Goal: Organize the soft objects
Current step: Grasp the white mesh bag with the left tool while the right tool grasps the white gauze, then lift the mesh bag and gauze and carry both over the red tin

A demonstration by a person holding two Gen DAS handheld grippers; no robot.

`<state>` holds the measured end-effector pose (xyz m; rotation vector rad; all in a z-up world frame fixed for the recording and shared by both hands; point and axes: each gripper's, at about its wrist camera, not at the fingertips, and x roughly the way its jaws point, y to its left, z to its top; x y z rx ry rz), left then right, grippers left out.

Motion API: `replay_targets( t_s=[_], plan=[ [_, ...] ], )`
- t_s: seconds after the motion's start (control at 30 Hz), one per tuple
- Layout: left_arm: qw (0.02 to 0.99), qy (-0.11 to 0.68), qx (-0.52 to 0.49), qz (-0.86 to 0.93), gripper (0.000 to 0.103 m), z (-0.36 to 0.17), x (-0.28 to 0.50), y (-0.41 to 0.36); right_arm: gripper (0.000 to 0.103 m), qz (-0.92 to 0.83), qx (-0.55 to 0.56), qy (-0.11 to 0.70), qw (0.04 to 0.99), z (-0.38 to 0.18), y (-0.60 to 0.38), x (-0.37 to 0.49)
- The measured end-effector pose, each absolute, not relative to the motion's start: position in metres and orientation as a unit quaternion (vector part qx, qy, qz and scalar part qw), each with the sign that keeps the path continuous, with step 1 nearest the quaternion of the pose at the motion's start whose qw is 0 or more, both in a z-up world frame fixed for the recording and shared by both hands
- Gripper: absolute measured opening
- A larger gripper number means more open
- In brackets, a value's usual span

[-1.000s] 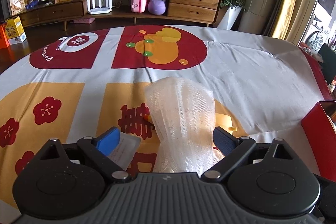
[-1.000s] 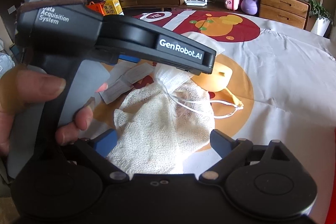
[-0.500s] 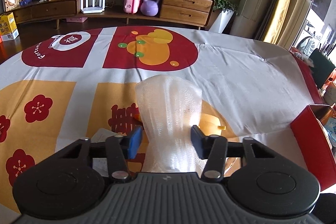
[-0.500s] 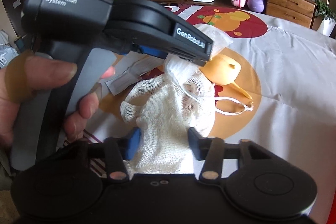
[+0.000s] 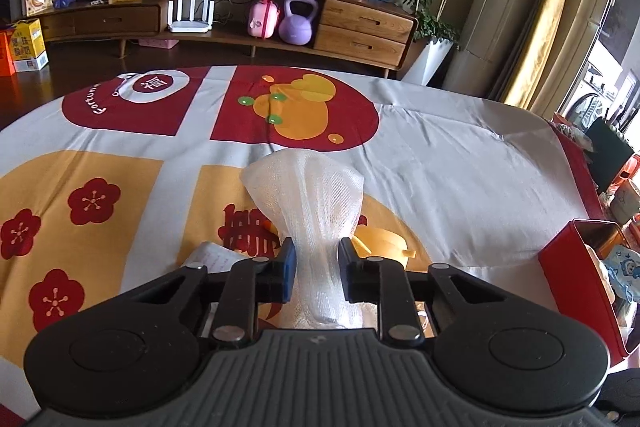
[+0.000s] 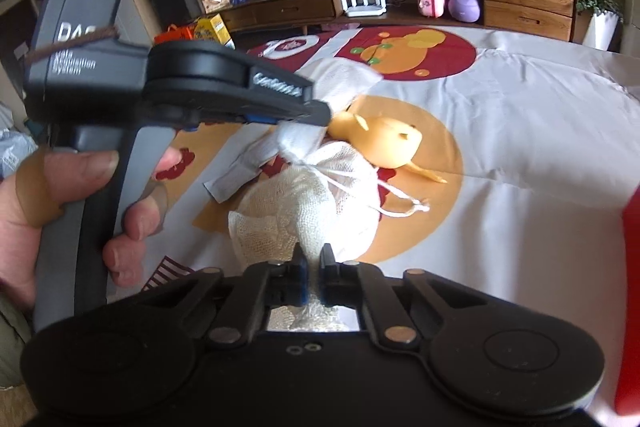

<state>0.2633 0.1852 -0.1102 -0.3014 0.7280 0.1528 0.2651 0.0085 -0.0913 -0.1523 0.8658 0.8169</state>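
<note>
Tongs: left closing on one mesh bag | right pinching it

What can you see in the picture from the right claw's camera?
The right claw pinches one end of a white mesh bag, while the left claw, held in a hand, is closing on its tied neck. A yellow toy lies behind on the tablecloth.

I am seeing the white mesh drawstring bag bunching between both sets of jaws, neck pinched, drawstring trailing right of my right jaws.
</note>
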Motion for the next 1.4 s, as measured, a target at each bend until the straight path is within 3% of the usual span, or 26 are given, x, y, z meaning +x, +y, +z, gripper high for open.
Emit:
replay_targets(
  t_s=[0.93, 1.4],
  plan=[
    [0.935, 0.320, -0.150, 0.040, 0.018, -0.029, 0.182, 0.117, 0.003, 0.354, 0.019, 0.326, 0.876, 0.010, -0.153, 0.230],
    [0.938, 0.320, -0.128, -0.046, 0.018, 0.008, 0.182, 0.027, 0.003, 0.323, 0.021, 0.290, 0.900, 0.036, -0.218, 0.239]
  ],
)
